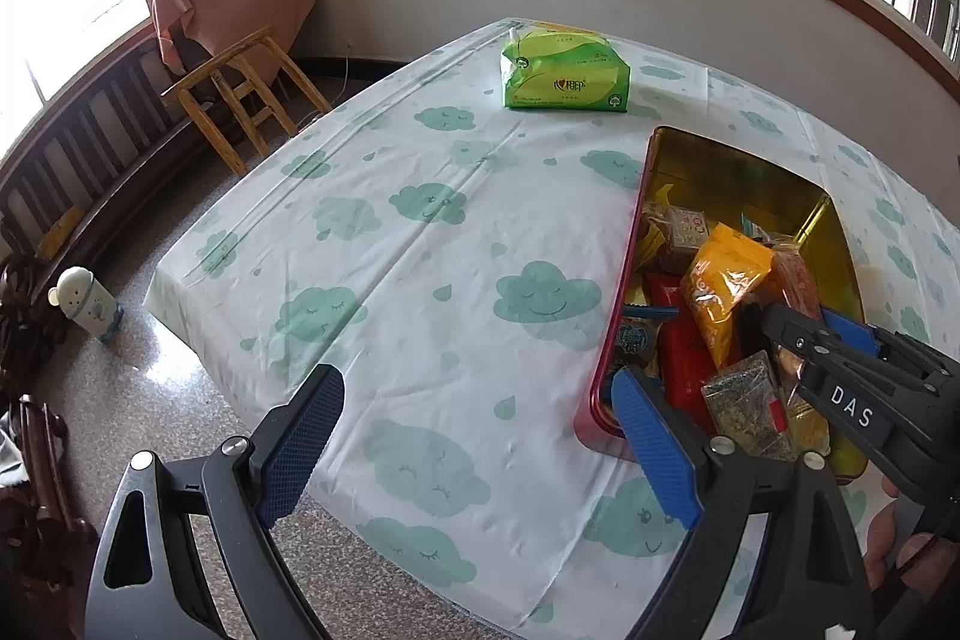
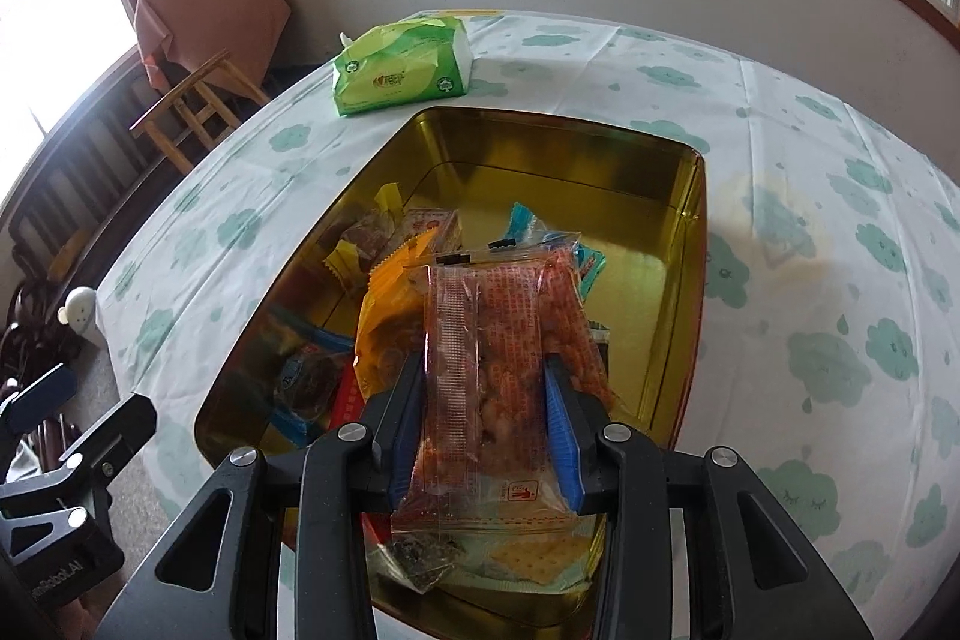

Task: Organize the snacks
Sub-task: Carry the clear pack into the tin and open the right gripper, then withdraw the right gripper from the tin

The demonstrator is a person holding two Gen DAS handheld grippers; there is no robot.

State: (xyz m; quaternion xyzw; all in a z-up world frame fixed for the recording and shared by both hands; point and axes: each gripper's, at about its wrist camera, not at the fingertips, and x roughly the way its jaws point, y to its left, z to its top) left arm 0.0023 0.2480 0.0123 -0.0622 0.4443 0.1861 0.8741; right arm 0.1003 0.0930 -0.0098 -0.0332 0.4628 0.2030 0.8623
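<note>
Right gripper [image 2: 486, 430] clamped on orange snack packet [image 2: 510, 340], above gold tin [image 2: 684, 196]; left gripper [image 1: 480, 448] wide open, empty, over worktop [image 1: 420, 250].

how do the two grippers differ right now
The left gripper stands wide open with nothing between its blue pads; the right gripper is shut on a clear orange snack packet. The left gripper hangs over bare tablecloth beside the tin; the right gripper is over the tin's snacks. Both are black with blue pads and point down at the table.
</note>
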